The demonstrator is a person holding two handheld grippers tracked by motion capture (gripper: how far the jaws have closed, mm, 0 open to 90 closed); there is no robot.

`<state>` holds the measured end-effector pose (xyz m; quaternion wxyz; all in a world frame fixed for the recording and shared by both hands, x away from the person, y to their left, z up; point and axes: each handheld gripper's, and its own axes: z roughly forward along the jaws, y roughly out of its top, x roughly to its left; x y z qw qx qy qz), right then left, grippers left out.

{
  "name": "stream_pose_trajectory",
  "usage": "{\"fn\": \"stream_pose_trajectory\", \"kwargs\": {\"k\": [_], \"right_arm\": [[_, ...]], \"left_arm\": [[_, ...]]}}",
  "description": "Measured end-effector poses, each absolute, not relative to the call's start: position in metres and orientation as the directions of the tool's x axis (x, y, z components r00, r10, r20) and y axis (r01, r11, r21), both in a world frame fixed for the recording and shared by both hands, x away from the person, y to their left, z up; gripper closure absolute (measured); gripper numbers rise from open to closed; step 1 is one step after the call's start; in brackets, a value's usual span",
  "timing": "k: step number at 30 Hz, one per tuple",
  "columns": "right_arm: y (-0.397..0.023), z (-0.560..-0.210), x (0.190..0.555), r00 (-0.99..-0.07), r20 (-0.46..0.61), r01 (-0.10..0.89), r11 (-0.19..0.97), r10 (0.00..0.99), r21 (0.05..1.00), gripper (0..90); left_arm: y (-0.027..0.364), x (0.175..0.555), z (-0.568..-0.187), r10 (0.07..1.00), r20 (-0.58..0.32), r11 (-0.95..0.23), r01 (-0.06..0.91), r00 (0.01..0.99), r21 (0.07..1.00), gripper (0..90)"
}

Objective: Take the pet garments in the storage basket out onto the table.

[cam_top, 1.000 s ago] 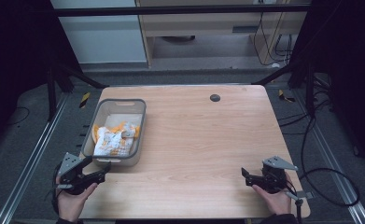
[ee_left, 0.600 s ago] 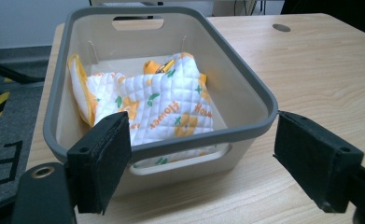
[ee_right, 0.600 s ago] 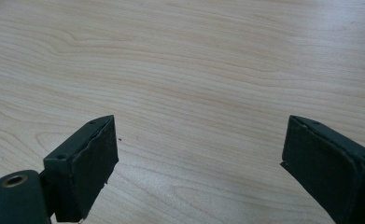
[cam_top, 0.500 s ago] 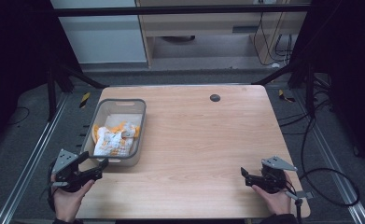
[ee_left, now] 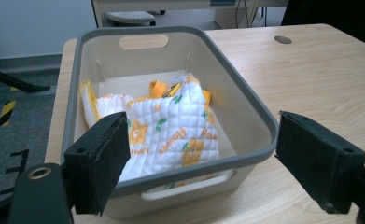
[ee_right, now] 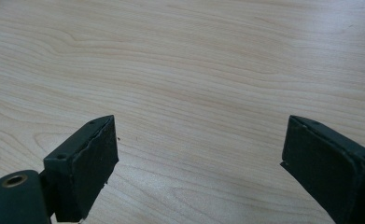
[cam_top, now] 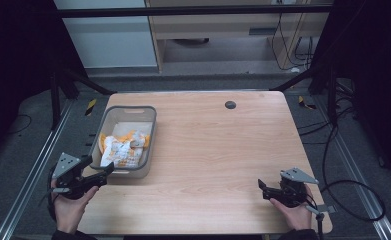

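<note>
A grey plastic bin (cam_top: 151, 131) stands at the table's left side with a white quilted cloth (cam_top: 122, 149) with orange and green print bunched inside it. In the left gripper view the bin (ee_left: 246, 103) is just ahead, and the cloth (ee_left: 168, 133) carries a small golden item (ee_left: 171, 89). My left gripper (cam_top: 106, 171) is open at the bin's near end, held just off the table's left edge, its jaws wide apart and empty (ee_left: 206, 156). My right gripper (cam_top: 261, 187) is open low over bare wood near the front right, nothing between its jaws (ee_right: 208, 168).
A wooden table (cam_top: 218, 150) has a dark round grommet (cam_top: 230, 104) near its back edge. Metal frame rails (cam_top: 33, 175) run along the floor on both sides. A black cable (cam_top: 353, 200) loops off the right gripper beside the table.
My left gripper has shifted slightly left and tilted up toward the bin's near end. The right gripper has hardly moved.
</note>
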<state>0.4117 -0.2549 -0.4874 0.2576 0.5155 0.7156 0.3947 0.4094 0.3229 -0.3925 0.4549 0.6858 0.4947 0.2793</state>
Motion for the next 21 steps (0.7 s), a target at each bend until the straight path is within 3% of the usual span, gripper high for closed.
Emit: {"fn": "stream_pose_trajectory", "kwargs": {"k": [21], "right_arm": [[-0.255, -0.488, 0.412, -0.333, 0.039, 0.532, 0.154, 0.942, 0.833, 11.6]], "left_arm": [[0.319, 0.44, -0.373, 0.922, -0.071, -0.106, 0.423, 0.381, 0.9, 17.6]]}}
